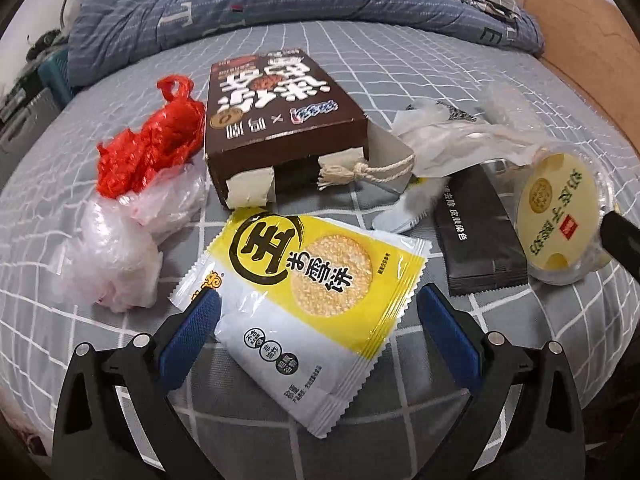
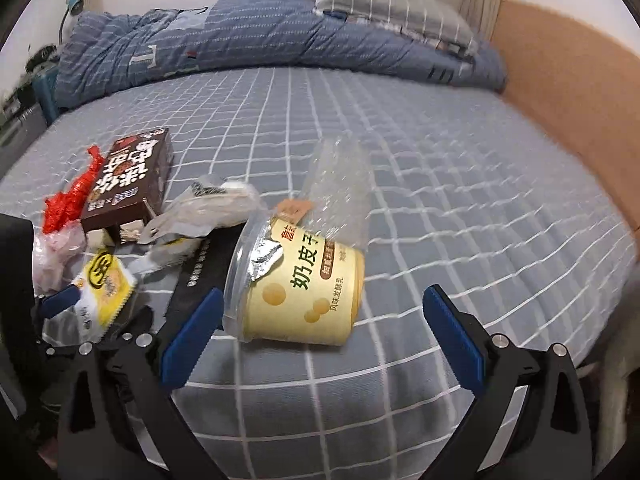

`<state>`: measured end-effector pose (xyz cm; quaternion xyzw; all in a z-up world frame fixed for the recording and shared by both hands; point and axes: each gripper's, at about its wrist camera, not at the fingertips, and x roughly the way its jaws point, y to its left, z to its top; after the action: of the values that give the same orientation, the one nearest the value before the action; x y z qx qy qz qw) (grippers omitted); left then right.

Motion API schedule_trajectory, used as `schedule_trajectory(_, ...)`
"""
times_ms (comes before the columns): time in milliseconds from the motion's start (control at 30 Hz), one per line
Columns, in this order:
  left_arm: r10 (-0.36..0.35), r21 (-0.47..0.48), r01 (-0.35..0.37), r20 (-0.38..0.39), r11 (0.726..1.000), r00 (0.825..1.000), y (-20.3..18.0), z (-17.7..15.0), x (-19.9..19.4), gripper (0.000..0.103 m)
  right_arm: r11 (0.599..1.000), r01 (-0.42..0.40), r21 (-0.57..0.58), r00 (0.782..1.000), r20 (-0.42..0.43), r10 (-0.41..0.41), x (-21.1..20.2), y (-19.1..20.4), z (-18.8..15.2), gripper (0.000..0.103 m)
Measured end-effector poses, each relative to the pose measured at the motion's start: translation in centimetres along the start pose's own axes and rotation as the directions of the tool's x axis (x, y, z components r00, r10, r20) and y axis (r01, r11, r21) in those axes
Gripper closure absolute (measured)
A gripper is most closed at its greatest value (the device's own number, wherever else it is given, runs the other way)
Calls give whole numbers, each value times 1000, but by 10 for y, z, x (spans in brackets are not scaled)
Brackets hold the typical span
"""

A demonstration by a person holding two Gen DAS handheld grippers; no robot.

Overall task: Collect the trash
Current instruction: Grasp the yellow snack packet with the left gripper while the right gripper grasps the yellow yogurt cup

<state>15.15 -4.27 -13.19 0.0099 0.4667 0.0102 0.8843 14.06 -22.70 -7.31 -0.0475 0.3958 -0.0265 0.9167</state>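
Note:
Trash lies on a grey checked bed. In the left wrist view my left gripper [image 1: 320, 300] is open with its blue pads on either side of a yellow and white cracker packet [image 1: 308, 280]. Behind it lie a brown box [image 1: 280, 128], a red plastic bag [image 1: 152, 148], clear plastic bags [image 1: 120, 256], a black sachet [image 1: 476, 236] and a yellow yogurt cup [image 1: 560, 220] on its side. In the right wrist view my right gripper [image 2: 324, 300] is open around the yogurt cup [image 2: 304, 288], its left pad near the cup's clear lid. The packet [image 2: 106, 284] shows at left.
A crumpled clear wrapper [image 1: 452, 140] lies behind the sachet, and a clear plastic sleeve [image 2: 340, 184] lies behind the cup. A folded blue quilt [image 2: 240, 36] and a pillow [image 2: 384, 0] lie at the bed's far end. A wooden bed board [image 2: 568, 92] runs along the right.

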Motion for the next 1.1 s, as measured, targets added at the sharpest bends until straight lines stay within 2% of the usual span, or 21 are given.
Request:
schedule_trajectory(100, 1, -9, -1, 6, 1000, 1000, 1, 2, 2, 6, 999, 29, -17, 998, 49, -28, -10, 1, 2, 8)
schedule_trajectory(233, 6, -10, -6, 5, 1000, 1000, 0, 2, 4, 10, 999, 36, 24, 999, 34, -37, -7, -7, 3, 8)
schedule_trajectory(400, -24, -31, 24, -7, 999, 1000, 2, 5, 10, 20, 998, -12, 65, 1000, -28, 14, 9, -12, 3, 8)
schedule_trajectory(467, -31, -28, 31, -6, 999, 999, 2, 5, 8, 30, 997, -5, 79, 1000, -21, 7, 7, -14, 5, 8)
schedule_trajectory(633, -56, -31, 56, -8, 998, 998, 1, 6, 9, 47, 993, -15, 115, 1000, -9, 16, 3, -24, 10, 8)
schedule_trajectory(667, -67, -36, 67, -8, 997, 998, 2, 6, 9, 53, 992, -23, 127, 999, -22, 26, 5, -27, 10, 8)
schedule_trajectory(800, -76, -47, 75, -14, 996, 997, 5, 8, 9, 64, 983, -87, 163, 993, -62, 98, 11, -28, 13, 7)
schedule_trajectory(967, -77, -54, 76, -6, 996, 997, 11, 8, 2, 92, 990, -88, 112, 993, -66, 96, 13, -9, 15, 7)
schedule_trajectory(1100, -88, -56, 88, -5, 995, 996, 12, 8, -2, 96, 992, -72, 105, 992, -94, 82, 23, -3, 14, 8)
